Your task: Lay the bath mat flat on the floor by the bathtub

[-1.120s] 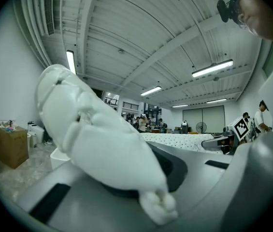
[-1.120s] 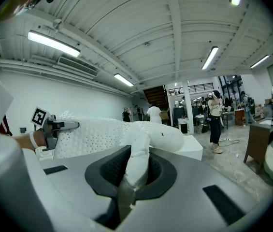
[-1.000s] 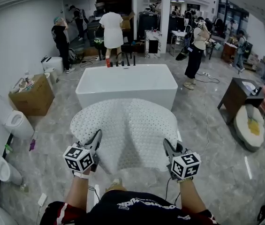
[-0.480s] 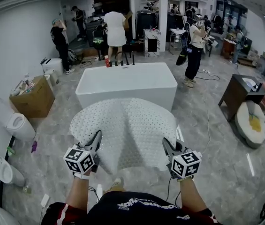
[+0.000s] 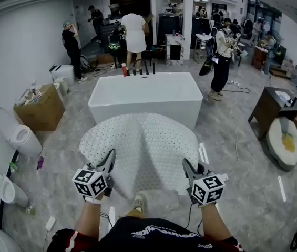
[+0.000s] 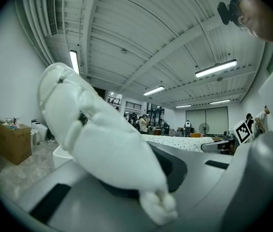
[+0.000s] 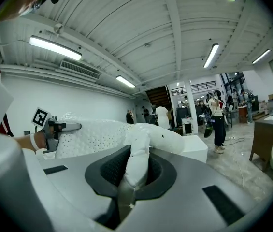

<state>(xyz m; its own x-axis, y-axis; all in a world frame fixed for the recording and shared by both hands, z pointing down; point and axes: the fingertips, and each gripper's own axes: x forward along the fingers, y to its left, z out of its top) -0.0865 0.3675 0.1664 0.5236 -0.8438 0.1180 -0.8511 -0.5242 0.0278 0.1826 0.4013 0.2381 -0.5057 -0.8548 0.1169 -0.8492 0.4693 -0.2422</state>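
Observation:
A white dotted bath mat (image 5: 140,148) hangs spread in the air between my two grippers, in front of the white bathtub (image 5: 145,96). My left gripper (image 5: 108,164) is shut on the mat's near left corner, whose bunched white edge (image 6: 102,144) fills the left gripper view. On the right, my right gripper (image 5: 188,168) is shut on the near right corner, and a fold of mat (image 7: 138,153) is pinched between its jaws. The mat's far edge droops toward the tub's near wall. My shoe (image 5: 139,203) shows below the mat.
A cardboard box (image 5: 39,108) and toilets (image 5: 19,138) stand along the left wall. A dark cabinet (image 5: 268,109) and a round cushion (image 5: 287,143) are at the right. Several people work beyond the tub. Grey marble floor (image 5: 232,161) lies around the tub.
The view has shifted slightly nearer the tub and my foot has stepped forward under the mat. Both grippers still hold the mat the same way.

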